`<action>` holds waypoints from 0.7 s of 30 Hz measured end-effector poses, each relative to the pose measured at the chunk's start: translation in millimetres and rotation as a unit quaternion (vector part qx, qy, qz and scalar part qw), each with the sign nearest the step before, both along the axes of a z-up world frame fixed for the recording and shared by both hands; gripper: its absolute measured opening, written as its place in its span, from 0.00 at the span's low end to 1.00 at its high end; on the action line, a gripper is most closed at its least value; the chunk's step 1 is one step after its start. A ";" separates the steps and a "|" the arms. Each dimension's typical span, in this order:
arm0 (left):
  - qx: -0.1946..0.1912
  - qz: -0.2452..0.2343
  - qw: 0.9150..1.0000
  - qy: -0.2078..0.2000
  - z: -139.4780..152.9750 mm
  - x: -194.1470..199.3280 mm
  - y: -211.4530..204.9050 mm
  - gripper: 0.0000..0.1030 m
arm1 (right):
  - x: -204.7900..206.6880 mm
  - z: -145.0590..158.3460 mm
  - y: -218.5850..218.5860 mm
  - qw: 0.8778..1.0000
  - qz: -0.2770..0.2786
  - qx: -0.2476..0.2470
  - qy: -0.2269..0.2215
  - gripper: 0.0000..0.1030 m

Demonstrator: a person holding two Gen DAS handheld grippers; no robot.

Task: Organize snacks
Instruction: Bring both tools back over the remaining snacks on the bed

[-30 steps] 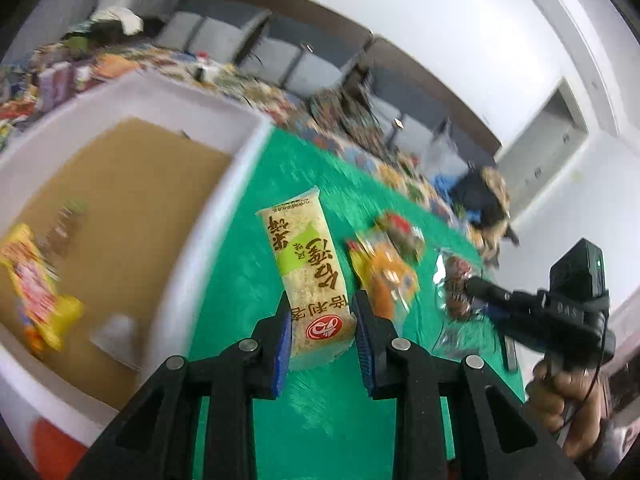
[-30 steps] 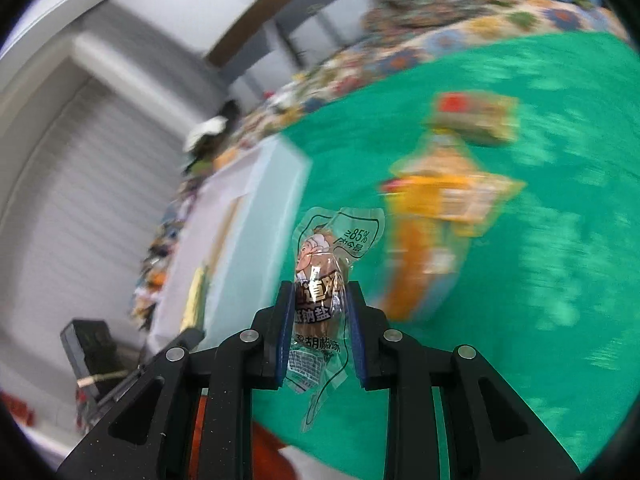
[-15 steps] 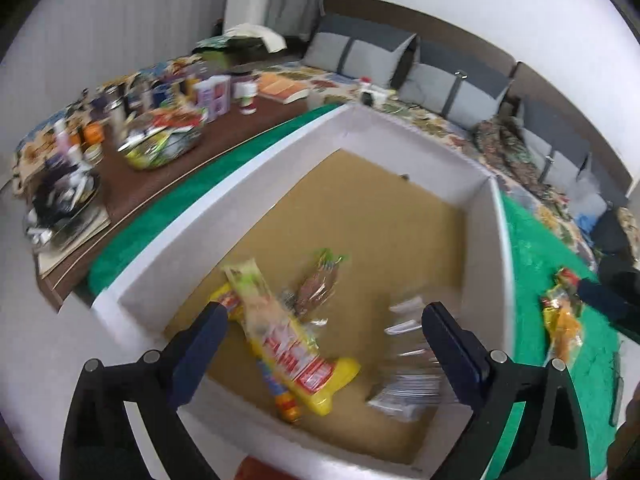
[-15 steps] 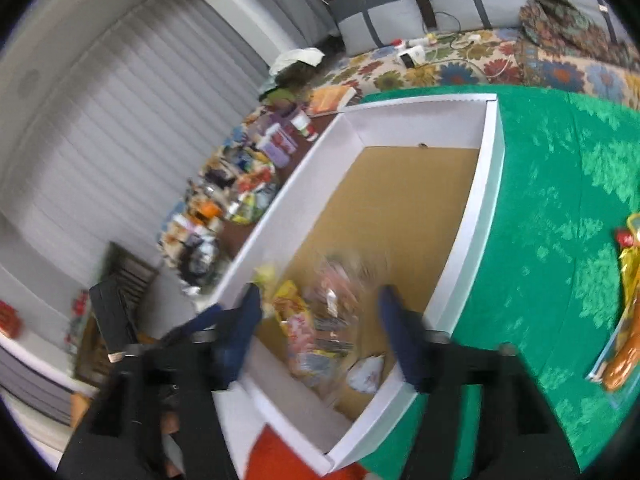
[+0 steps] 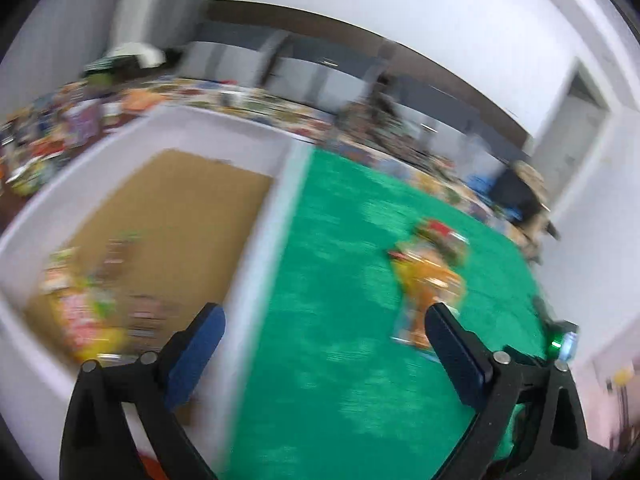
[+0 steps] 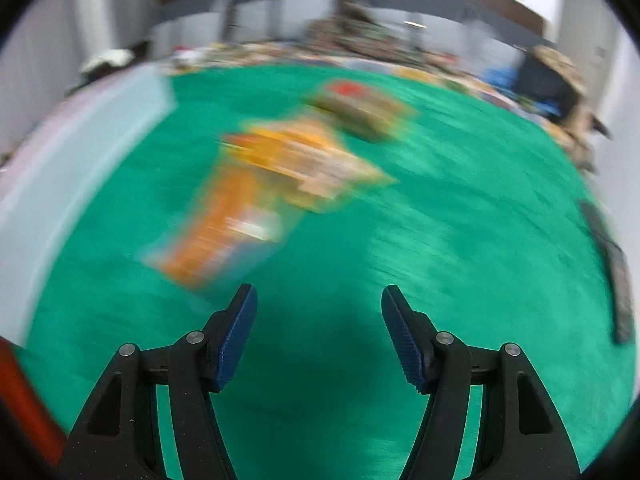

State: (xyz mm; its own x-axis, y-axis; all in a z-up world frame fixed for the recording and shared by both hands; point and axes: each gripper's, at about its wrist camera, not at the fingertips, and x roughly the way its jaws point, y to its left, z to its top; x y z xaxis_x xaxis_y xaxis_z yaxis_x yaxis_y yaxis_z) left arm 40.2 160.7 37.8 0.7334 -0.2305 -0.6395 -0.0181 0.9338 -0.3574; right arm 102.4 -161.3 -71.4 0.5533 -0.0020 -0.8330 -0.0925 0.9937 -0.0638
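Both views are motion-blurred. My left gripper (image 5: 324, 320) is open and empty, above the right wall of the white box (image 5: 256, 256). Several snack packets (image 5: 84, 312) lie on the box's brown floor at the near left. Orange snack packets (image 5: 430, 280) lie on the green cloth, just beyond my left gripper's right finger. My right gripper (image 6: 318, 300) is open and empty over the green cloth (image 6: 440, 240). The orange packets (image 6: 248, 208) lie ahead and left of it, with a brownish packet with a red label (image 6: 356, 108) behind them.
The white box's wall (image 6: 80, 152) shows at the left of the right wrist view. A dark flat object (image 6: 616, 276) lies at the cloth's right edge. A cluttered side table (image 5: 60, 136) stands beyond the box, a sofa with cushions behind.
Both grippers let go of their packets into the box and opened. Both have swung right, from over the box towards the packets on the green cloth.
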 end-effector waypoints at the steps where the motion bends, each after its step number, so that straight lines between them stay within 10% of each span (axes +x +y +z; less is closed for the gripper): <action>1: -0.002 -0.017 1.000 0.003 -2.5 4.8 -17.4 0.98 | -2.8 -4.4 -20.1 1.000 -0.019 -0.009 0.001 0.66; 8: 0.059 -0.075 0.991 0.089 -76.4 51.0 -115.7 0.98 | -5.5 -17.1 -104.5 0.995 -0.100 -0.026 0.008 0.67; 21: 0.164 -0.055 0.978 0.119 -147.6 105.0 -130.8 0.98 | -4.0 -24.4 -114.1 0.993 -0.116 0.013 -0.011 0.82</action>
